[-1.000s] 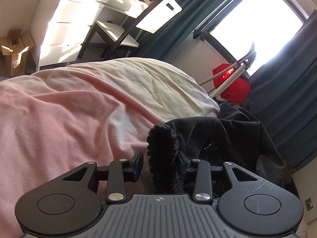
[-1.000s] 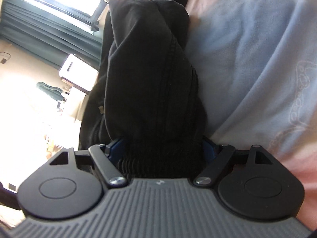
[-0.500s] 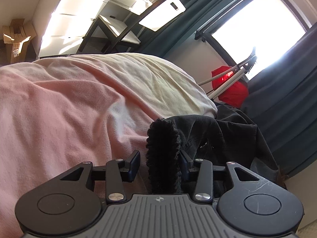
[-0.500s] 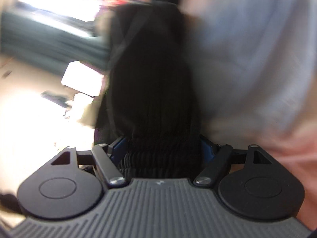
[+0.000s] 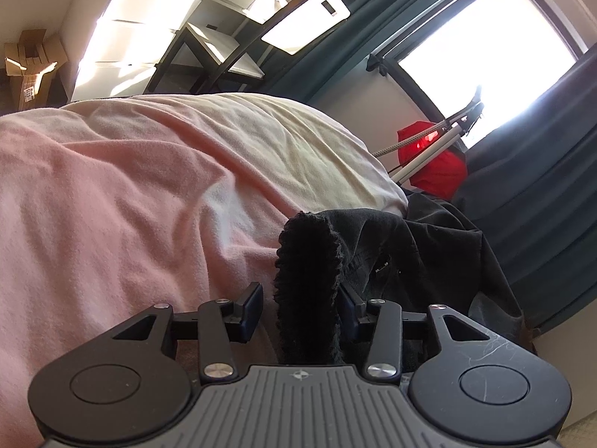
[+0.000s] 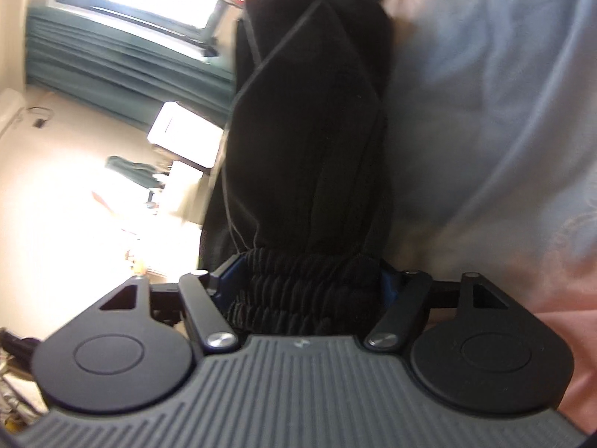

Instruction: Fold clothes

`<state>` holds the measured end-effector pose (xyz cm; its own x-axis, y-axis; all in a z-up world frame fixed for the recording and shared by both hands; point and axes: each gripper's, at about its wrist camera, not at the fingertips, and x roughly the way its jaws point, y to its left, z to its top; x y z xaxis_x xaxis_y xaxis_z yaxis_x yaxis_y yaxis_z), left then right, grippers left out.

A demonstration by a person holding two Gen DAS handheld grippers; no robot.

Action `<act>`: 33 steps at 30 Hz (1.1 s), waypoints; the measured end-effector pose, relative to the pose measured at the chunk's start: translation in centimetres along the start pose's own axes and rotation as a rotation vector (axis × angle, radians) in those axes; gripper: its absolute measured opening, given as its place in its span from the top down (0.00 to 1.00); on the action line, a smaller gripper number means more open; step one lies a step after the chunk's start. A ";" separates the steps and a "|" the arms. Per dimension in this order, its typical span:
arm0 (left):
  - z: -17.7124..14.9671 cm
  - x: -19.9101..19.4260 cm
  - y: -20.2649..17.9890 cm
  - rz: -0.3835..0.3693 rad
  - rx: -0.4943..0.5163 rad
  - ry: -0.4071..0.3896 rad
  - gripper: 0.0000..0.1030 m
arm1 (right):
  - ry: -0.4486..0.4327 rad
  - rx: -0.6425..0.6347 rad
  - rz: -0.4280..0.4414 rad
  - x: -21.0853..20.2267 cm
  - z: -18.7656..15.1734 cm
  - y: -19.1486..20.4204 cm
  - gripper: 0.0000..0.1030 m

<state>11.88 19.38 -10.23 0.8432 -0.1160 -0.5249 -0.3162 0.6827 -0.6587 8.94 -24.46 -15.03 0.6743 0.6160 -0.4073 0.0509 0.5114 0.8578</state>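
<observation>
A black garment [image 5: 418, 250] with a ribbed knit cuff [image 5: 309, 280] lies at the right edge of the pink blanket [image 5: 112, 205] on the bed. My left gripper [image 5: 298, 298] stands with its jaws apart; the cuff leans on the right finger [image 5: 349, 308] and a gap shows beside the left finger [image 5: 252, 304]. My right gripper [image 6: 302, 291] has its jaws wide around a bunched ribbed band [image 6: 302, 298] of the same black garment [image 6: 309, 119], which stretches away from it, lifted off the bedding [image 6: 485, 112].
A red bag [image 5: 429, 160] and a white metal stand [image 5: 429, 149] sit by the window with teal curtains [image 5: 541, 186]. A dark chair [image 5: 224, 56], white drawers [image 5: 130, 48] and a cardboard box [image 5: 30, 59] stand beyond the bed.
My left gripper's jaws have opened a little wider, leaving a gap beside the cuff. My right gripper has swung with the garment; its view is blurred and the cloth now hangs straighter.
</observation>
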 end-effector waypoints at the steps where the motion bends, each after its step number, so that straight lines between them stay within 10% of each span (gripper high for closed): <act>1: 0.0 0.1 0.1 -0.006 -0.009 0.001 0.54 | 0.001 -0.001 -0.004 0.0 0.0 0.0 0.42; 5: 0.2 0.3 0.6 -0.039 -0.042 0.002 0.54 | 0.004 -0.007 -0.020 -0.2 -0.2 0.0 0.70; 9: 0.5 0.7 0.8 -0.066 -0.064 0.001 0.60 | 0.007 -0.012 -0.036 -0.3 -0.4 0.0 0.73; 12: 1.1 1.3 0.3 -0.055 -0.023 0.010 0.84 | 0.009 -0.017 -0.048 -0.4 -0.5 -0.1 0.74; 24: 13.2 -1.0 -8.3 -0.083 0.198 -0.141 0.86 | 0.113 0.006 0.134 4.3 -3.4 7.2 0.79; 33: 24.3 3.4 -5.0 0.188 0.476 -0.206 0.85 | 0.318 -0.051 0.186 20.1 -9.6 13.0 0.79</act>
<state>26.89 33.12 4.44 0.8740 0.1504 -0.4621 -0.2783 0.9345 -0.2221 16.03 0.31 -15.06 0.4060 0.8523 -0.3298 -0.0927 0.3974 0.9129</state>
